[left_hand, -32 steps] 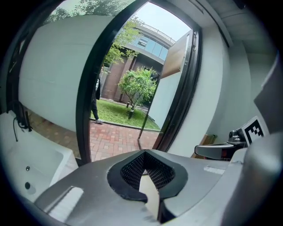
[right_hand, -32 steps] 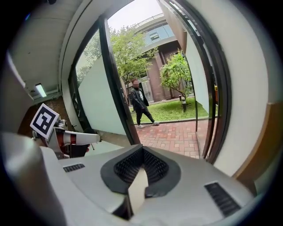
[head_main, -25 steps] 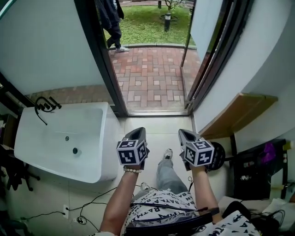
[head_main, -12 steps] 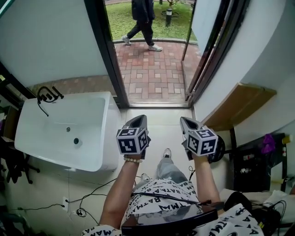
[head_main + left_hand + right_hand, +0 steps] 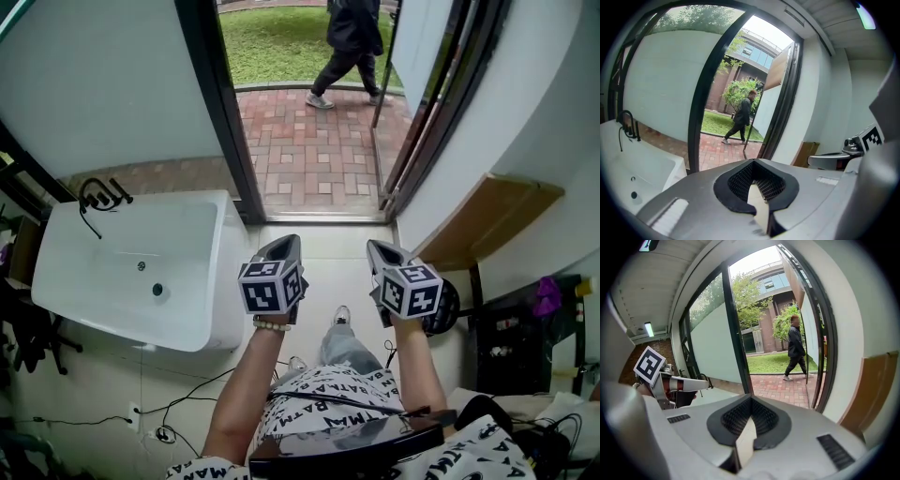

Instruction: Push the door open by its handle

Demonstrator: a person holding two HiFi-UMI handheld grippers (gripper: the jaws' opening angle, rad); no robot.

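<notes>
The door stands swung outward at the right of the doorway, a pale panel in a dark frame. Its handle is a thin upright bar along the door's edge, also seen in the left gripper view as the handle. Both grippers hang side by side over the pale floor, well short of the threshold and apart from the door. My left gripper is shut with nothing in it, its jaws meeting. My right gripper is likewise shut and empty.
A white basin with a black tap fills the left side. The dark door-frame post stands ahead on the left. A wooden shelf juts from the right wall. Outside, a person walks across the brick paving.
The person outside has walked from left to right past the doorway. Both grippers rose slightly in the view a second ago and have stayed nearly still since, jaws unchanged.
</notes>
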